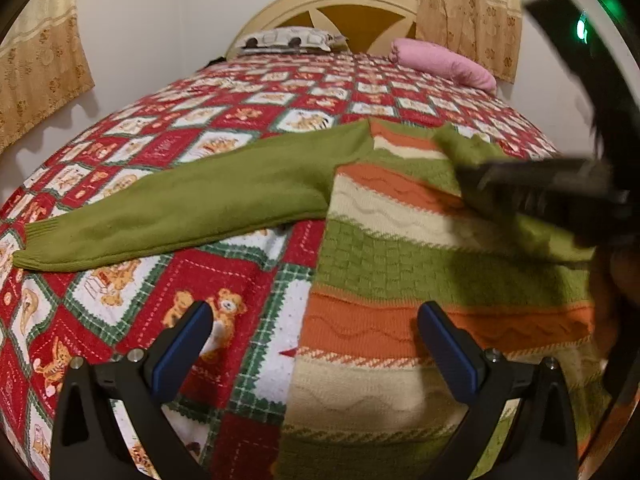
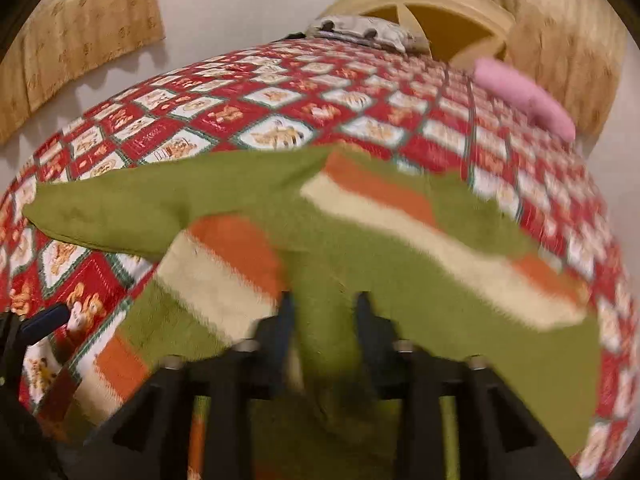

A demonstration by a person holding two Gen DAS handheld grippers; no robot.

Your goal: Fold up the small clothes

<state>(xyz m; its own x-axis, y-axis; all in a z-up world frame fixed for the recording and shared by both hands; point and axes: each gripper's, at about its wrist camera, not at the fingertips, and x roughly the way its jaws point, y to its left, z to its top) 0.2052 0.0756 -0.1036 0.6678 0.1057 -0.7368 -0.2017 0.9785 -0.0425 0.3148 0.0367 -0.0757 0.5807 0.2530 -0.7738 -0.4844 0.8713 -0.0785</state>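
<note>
The right gripper (image 2: pixel 324 308) pinches the sweater's (image 1: pixel 384 264) right sleeve (image 2: pixel 320 336); the left gripper (image 1: pixel 316 324), jaws open, hovers nearer the left sleeve (image 1: pixel 180 208), stretched leftward across the bed (image 1: pixel 160 288).

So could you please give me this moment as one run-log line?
step: folding sleeve over | right gripper: shut on green sleeve | left gripper: open over striped sweater | other sleeve: flat on quilt

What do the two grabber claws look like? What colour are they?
Both are black. The left gripper has two chunky angled fingers with flat dark-blue ribbed pads and small silver bolts. The right gripper has the same black frame and silver bolts, though it looks blurry. No cables or sleeves show.
</note>
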